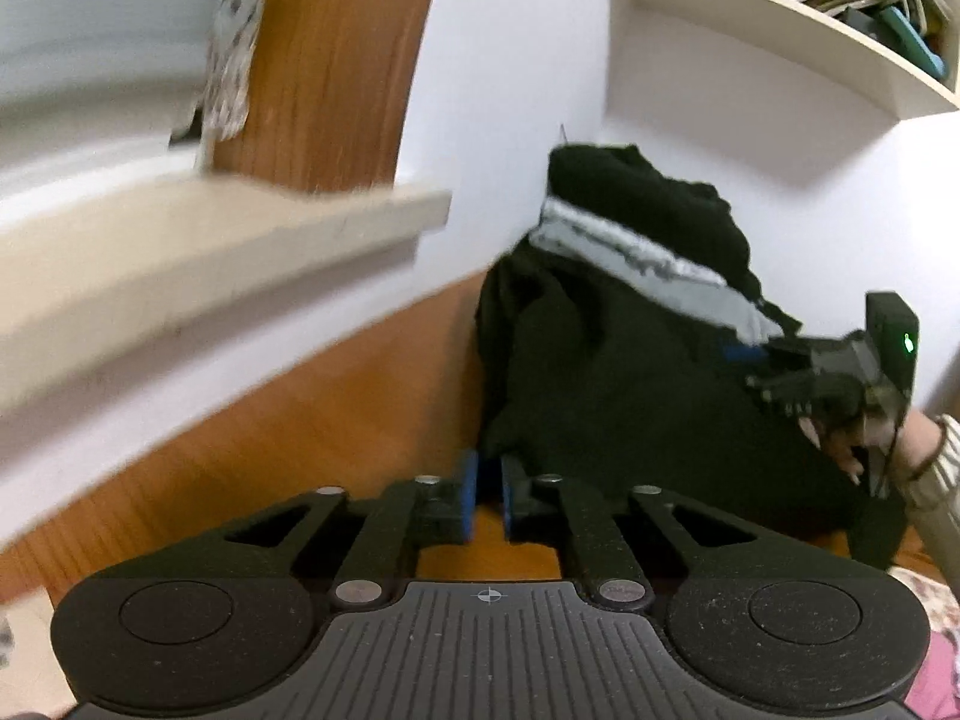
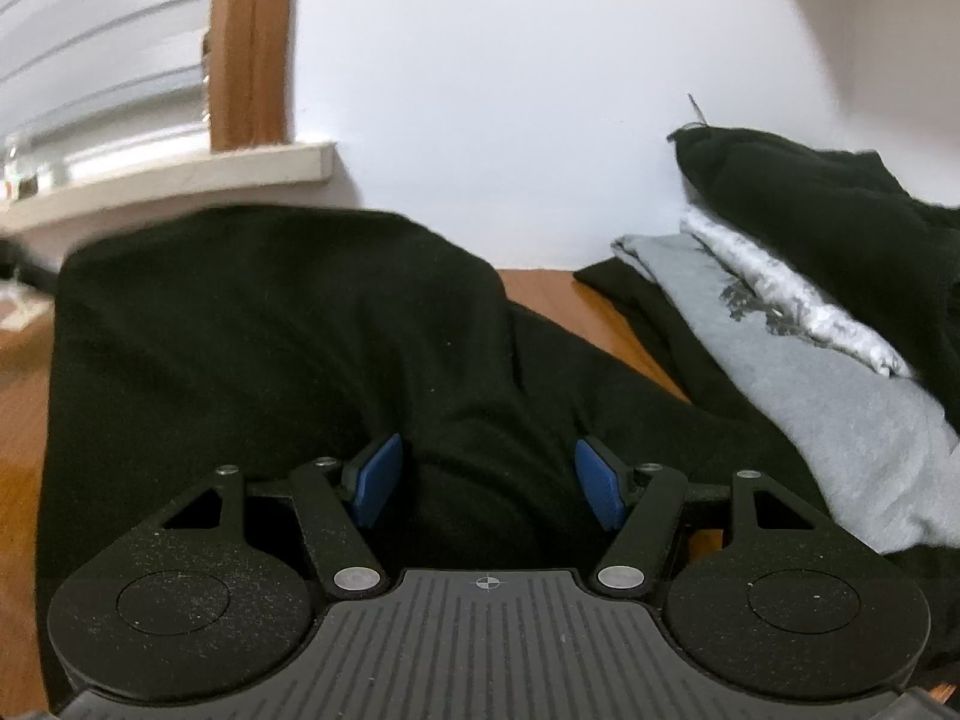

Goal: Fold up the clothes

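A black garment (image 1: 600, 396) lies spread on the wooden table (image 1: 300, 450). In the left wrist view my left gripper (image 1: 487, 495) stands at the garment's near left edge. Its blue pads are a narrow gap apart, wood shows through that gap, and only the hem reaches the tips. In the right wrist view the black garment (image 2: 270, 330) fills the foreground. A thick bunch of it sits between the wide-set blue pads of my right gripper (image 2: 489, 483) and touches both. The left wrist view also shows the right gripper (image 1: 759, 366) at the garment's right side, held by a hand (image 1: 864, 438).
A stack of folded clothes (image 2: 810, 372), black, white-patterned and grey, sits against the white wall at the right; it shows as the stack (image 1: 630, 252) behind the garment. A window sill (image 1: 210, 252) juts out at the left. A shelf of books (image 1: 780, 30) hangs above.
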Tool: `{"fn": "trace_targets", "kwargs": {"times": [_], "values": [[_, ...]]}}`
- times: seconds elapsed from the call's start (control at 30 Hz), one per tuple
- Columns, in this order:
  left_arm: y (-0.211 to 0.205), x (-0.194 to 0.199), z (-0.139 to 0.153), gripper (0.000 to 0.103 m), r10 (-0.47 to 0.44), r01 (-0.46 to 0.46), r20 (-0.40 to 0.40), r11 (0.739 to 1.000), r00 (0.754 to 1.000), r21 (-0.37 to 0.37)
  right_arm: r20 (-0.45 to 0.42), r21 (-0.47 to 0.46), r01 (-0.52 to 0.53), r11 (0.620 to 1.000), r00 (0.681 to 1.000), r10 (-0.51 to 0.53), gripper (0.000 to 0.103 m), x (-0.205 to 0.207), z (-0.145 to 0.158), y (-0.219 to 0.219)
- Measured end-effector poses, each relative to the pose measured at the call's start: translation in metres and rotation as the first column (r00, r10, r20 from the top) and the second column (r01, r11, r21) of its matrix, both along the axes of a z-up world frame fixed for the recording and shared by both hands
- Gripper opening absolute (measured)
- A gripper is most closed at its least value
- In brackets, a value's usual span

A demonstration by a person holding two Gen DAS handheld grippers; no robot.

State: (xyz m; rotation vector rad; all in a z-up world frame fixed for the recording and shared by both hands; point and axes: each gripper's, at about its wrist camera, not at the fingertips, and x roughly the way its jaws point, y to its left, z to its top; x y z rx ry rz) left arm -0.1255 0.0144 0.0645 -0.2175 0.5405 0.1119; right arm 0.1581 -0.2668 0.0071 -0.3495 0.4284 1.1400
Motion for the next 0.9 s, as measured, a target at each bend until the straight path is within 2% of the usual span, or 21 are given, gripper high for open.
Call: {"fn": "trace_targets", "kwargs": {"times": [0.03,0.1,0.23,0.3,0.47,0.63,0.73,0.77,0.8,0.9], "values": [[-0.003,0.006,0.006,0.026,-0.003,0.003,0.007,1.000,1.000,0.017,-0.001,-0.006,-0.011,1.000,1.000,0.011,0.063,0.002,0.000,-0.002],[-0.007,0.019,0.018,0.045,0.001,-0.003,0.028,0.999,1.000,0.045,-0.003,-0.018,-0.035,0.999,0.999,0.035,0.063,0.006,0.000,-0.006],[-0.009,0.049,0.040,0.052,-0.008,0.005,0.080,0.999,0.997,0.033,-0.010,-0.038,-0.073,0.997,0.997,0.072,0.063,0.012,0.001,-0.016],[-0.008,0.065,0.045,0.065,-0.015,0.013,0.096,1.000,0.995,0.020,-0.012,-0.045,-0.093,0.995,0.996,0.093,0.063,0.014,0.002,-0.022],[-0.016,0.135,0.026,0.067,-0.046,0.046,0.011,0.999,0.999,0.000,-0.028,-0.029,-0.148,0.989,0.989,0.147,0.063,0.021,0.001,-0.040],[0.002,0.183,-0.010,0.056,-0.002,-0.004,-0.065,0.995,0.998,-0.095,-0.033,-0.007,-0.158,0.987,0.987,0.157,0.063,0.023,-0.002,-0.044],[0.010,0.190,-0.022,0.026,-0.024,0.012,-0.079,0.988,0.997,-0.152,-0.032,0.011,-0.154,0.988,0.988,0.154,0.063,0.022,-0.004,-0.046],[0.009,0.189,-0.023,0.006,-0.043,0.031,-0.075,0.988,0.996,-0.152,-0.032,0.017,-0.154,0.988,0.988,0.154,0.063,0.023,-0.004,-0.047],[0.005,0.186,-0.021,0.005,-0.046,0.039,-0.057,0.992,0.997,-0.123,-0.033,0.019,-0.155,0.988,0.987,0.155,0.063,0.023,-0.004,-0.048],[0.009,0.165,-0.006,0.002,0.001,0.001,0.022,0.995,1.000,-0.103,-0.048,0.024,-0.160,0.987,0.986,0.161,0.063,0.025,-0.005,-0.048]]}}
